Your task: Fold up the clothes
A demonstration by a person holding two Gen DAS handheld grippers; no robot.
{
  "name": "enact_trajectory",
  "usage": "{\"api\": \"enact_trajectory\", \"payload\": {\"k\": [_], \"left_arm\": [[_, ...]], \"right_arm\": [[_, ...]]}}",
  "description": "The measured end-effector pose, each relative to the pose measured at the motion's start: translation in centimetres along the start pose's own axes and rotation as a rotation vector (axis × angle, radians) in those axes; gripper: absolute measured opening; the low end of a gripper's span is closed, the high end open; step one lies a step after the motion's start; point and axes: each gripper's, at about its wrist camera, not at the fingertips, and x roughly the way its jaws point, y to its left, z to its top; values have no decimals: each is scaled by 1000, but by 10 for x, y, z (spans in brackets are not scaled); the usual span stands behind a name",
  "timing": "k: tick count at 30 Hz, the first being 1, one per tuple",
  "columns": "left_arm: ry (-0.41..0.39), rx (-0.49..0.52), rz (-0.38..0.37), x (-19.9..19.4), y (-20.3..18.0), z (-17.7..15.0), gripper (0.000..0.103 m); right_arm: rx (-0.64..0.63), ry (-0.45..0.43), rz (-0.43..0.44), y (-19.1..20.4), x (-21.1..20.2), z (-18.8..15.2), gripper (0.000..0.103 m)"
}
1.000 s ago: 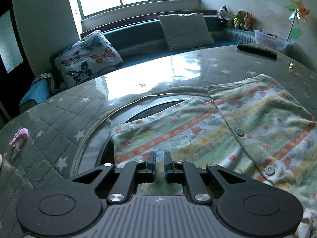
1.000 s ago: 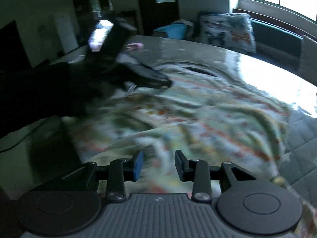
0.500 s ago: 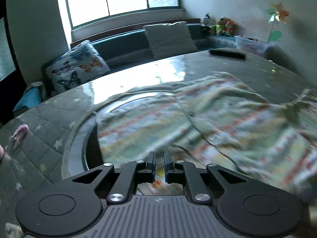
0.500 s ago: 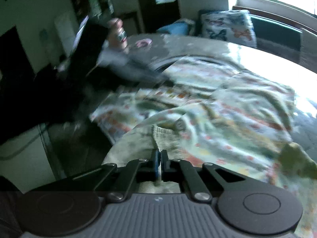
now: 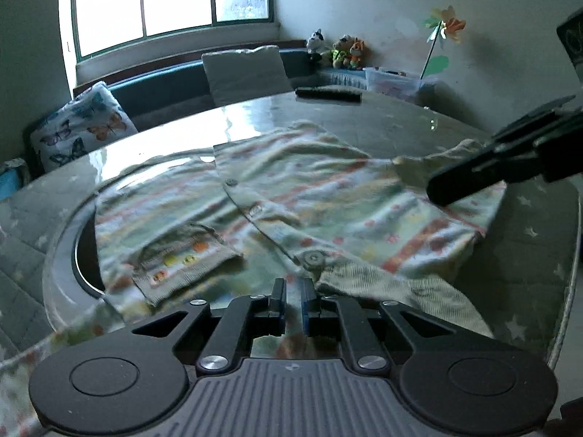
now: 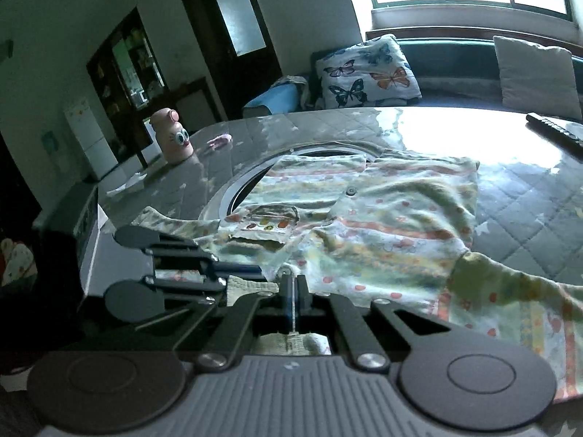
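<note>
The striped garment (image 5: 328, 196) is spread across the middle of the bench (image 5: 528, 255). Its ribbed hem is clamped in the right hand-held gripper (image 6: 292, 291); the left hand-held gripper (image 5: 292, 304), nearly closed, is seen just beside the near edge, grip unclear.

The shirt (image 5: 328, 196) in mid-frame is pale green-white with orange, yellow and blue stripes, small red dots and grey buttons. The desk (image 6: 517, 196) cover is grey, quilted, scattered with white stars. Upper left, a white pillow (image 5: 83, 127) bears blue and orange butterflies. A pink bottle (image 6: 173, 134) has cartoon eyes. Both tools are black.
</note>
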Motion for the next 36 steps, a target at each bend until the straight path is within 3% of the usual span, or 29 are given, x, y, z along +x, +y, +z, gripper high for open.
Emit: {"api": "enact_trajectory", "payload": {"k": [3, 7, 17, 21, 25, 29, 31, 36], "left_arm": [[-7, -26, 2, -4, 2, -3, 10], [-18, -99, 20, -17, 12, -9, 25], [-12, -116, -20, -48, 5, -31, 25], [-65, -121, 16, -62, 9, -22, 25], [-103, -129, 3, -61, 11, -6, 25], [-78, -122, -22, -43, 3, 0, 25], [-65, -118, -37, -35, -2, -2, 25], [-21, -52, -47, -22, -17, -9, 25]], "right_arm": [[-9, 2, 8, 4, 2, 1, 1], [-23, 6, 20, 8, 8, 1, 3], [-109, 110, 62, 26, 57, -11, 7], [-172, 161, 55, 36, 69, -24, 8], [-247, 151, 36, 49, 64, -37, 8], [-188, 131, 38, 42, 50, -36, 12], [-151, 102, 3, 31, 39, -35, 18], [-45, 38, -116, -2, 19, -33, 19]]}}
